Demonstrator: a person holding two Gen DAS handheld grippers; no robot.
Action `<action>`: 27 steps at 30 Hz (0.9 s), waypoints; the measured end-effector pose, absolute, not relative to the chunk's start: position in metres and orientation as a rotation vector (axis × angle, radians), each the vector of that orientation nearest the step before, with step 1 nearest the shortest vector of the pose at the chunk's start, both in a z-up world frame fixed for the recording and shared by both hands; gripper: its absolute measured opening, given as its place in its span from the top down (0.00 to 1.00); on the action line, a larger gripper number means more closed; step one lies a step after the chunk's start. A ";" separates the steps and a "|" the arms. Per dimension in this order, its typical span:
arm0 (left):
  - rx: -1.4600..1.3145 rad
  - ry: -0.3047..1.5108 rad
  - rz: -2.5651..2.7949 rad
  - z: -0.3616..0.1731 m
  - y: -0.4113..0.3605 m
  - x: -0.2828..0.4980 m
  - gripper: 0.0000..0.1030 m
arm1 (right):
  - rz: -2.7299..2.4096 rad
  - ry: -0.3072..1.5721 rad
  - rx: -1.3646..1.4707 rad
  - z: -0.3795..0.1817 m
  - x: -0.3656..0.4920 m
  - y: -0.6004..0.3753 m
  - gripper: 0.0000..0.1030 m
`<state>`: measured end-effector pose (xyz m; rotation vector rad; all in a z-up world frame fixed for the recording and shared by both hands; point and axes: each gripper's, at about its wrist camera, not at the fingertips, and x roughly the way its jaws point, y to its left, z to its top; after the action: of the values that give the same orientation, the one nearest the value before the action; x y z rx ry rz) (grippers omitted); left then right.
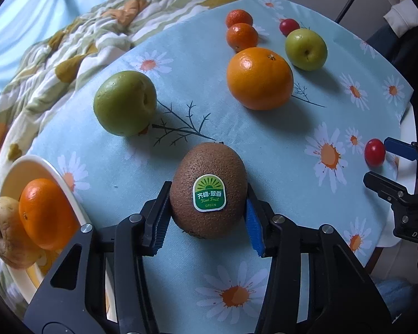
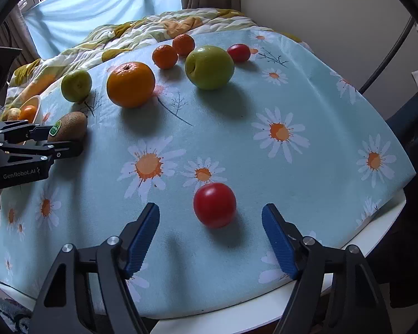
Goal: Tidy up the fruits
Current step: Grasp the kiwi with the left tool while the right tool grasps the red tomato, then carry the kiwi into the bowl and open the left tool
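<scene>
A brown kiwi (image 1: 209, 192) with a green sticker lies on the daisy-print cloth. My left gripper (image 1: 207, 194) is shut on it, a blue pad pressing each side. From the right wrist view the same kiwi (image 2: 69, 128) sits in the left gripper (image 2: 65, 140) at the far left. My right gripper (image 2: 210, 208) is open around a small red tomato (image 2: 214, 204); both pads (image 2: 142, 236) stand clear of it. The left wrist view shows that tomato (image 1: 374, 152) between the right gripper's fingers (image 1: 377, 158) near the table's right edge.
A cream bowl (image 1: 55, 172) at the left holds a mandarin (image 1: 46, 214) and a brownish fruit (image 1: 5, 236). Farther back lie a green apple (image 1: 124, 103), a large orange (image 1: 259, 78), another green apple (image 1: 306, 50), two mandarins (image 1: 242, 36) and a second red tomato (image 1: 289, 26). A quilt (image 1: 69, 41) lies behind the table.
</scene>
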<state>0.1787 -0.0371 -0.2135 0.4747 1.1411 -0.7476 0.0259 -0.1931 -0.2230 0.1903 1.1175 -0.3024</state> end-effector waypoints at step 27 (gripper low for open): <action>0.329 1.157 -0.621 -0.204 -0.017 0.150 0.50 | -0.168 1.108 0.085 -0.217 0.032 -0.197 0.72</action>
<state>0.1500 -0.0171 -0.2040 0.3292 1.1565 -0.6214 0.0323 -0.1967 -0.2169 0.0847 1.1076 -0.1680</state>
